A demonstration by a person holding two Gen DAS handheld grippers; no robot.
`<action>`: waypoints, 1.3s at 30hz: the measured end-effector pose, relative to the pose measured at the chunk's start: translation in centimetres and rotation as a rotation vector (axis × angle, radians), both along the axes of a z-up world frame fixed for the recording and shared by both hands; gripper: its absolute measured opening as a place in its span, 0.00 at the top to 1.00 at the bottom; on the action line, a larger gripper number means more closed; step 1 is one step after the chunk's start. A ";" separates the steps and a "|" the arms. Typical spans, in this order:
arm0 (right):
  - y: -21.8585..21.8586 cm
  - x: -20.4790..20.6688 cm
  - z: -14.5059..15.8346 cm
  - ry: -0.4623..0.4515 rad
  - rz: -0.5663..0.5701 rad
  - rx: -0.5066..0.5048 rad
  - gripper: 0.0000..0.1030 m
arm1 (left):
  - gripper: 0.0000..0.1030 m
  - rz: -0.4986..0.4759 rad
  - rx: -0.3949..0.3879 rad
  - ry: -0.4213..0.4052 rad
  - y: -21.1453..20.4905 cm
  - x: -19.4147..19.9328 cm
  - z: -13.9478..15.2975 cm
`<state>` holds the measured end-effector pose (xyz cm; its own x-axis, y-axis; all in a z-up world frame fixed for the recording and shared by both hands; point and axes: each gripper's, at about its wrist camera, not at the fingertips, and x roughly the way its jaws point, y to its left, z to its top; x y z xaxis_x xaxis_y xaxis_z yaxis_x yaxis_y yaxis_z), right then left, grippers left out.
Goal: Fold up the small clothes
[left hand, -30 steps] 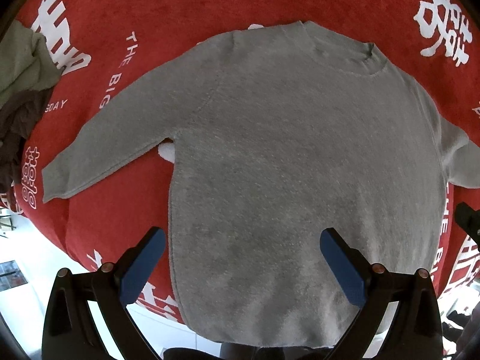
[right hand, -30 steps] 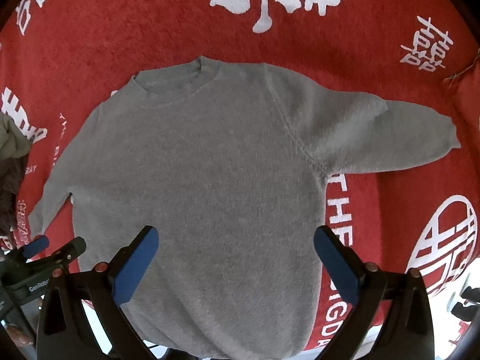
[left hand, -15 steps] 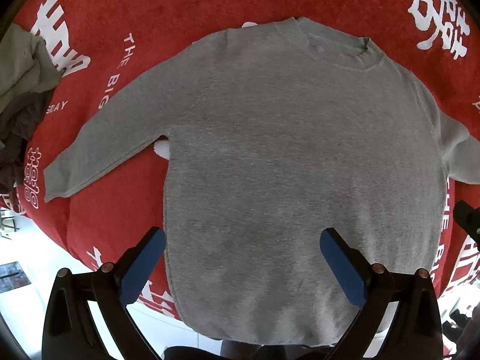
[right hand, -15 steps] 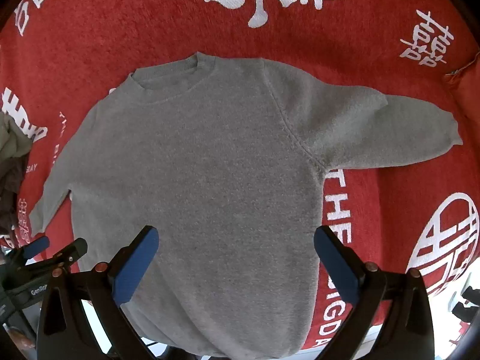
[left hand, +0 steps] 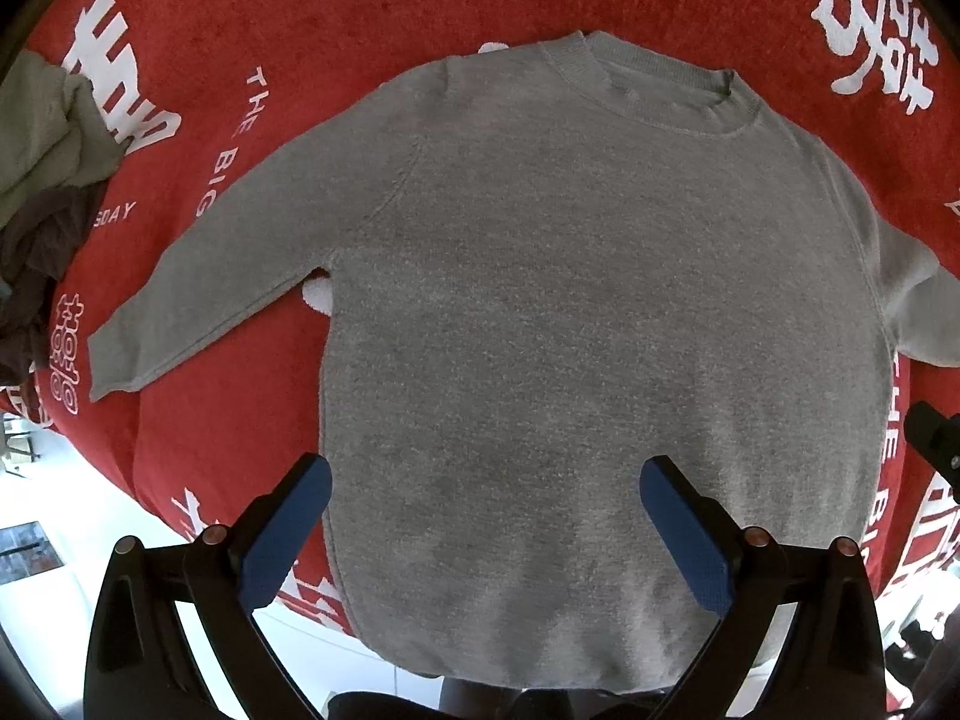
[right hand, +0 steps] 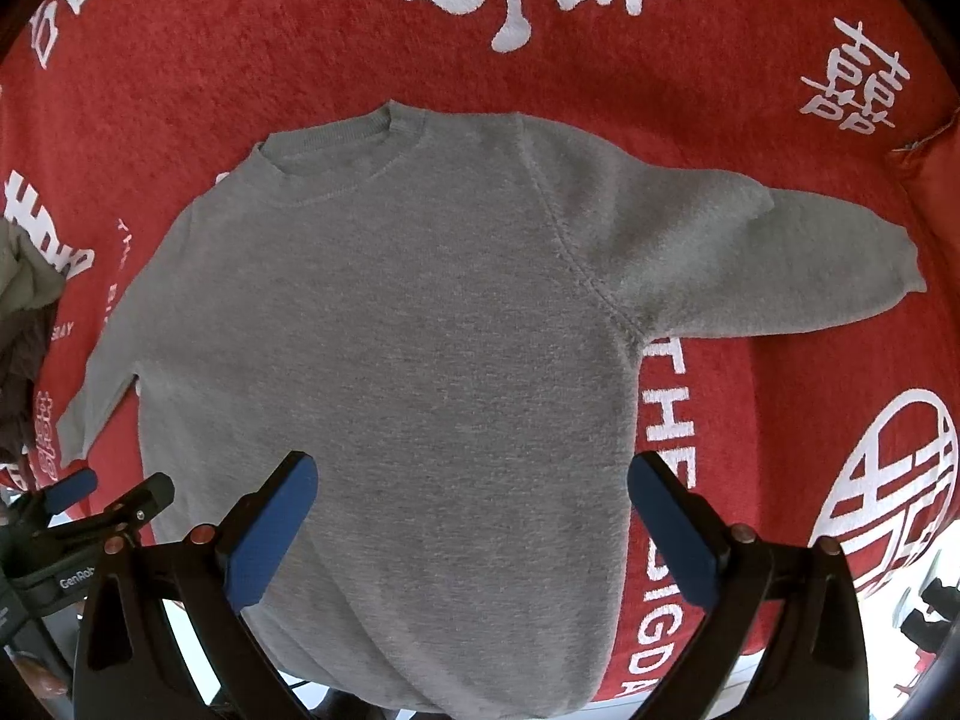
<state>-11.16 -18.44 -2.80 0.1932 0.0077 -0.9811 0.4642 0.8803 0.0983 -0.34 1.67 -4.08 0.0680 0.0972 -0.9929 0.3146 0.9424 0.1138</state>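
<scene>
Oddly, sweater hem hides below both wide-open grippers, left gripper, right gripper.

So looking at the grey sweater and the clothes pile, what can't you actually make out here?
- Grey sweater: hem hidden low behind the left gripper in the left view, behind the right gripper in the right view.
- Its right sleeve: cuff cut off by the left view's edge.
- Clothes pile: cropped in both views, pieces uncountable.
</scene>
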 end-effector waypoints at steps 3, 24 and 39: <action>0.0 0.0 -0.1 0.000 0.003 0.001 0.00 | 0.00 0.003 -0.001 -0.001 0.0 -0.1 0.0; 0.0 0.7 -0.5 0.013 0.015 -0.022 0.00 | 0.00 0.030 0.000 -0.005 1.0 0.1 -0.2; -0.3 1.3 -1.5 0.060 0.046 -0.050 0.00 | 0.00 0.055 0.023 -0.007 1.6 0.3 -0.9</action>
<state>-9.91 -18.76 -4.30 0.1349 -0.0341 -0.9903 0.4268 0.9039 0.0270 -0.07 3.30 -5.02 0.0689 0.1243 -0.9899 0.2612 0.9554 0.1381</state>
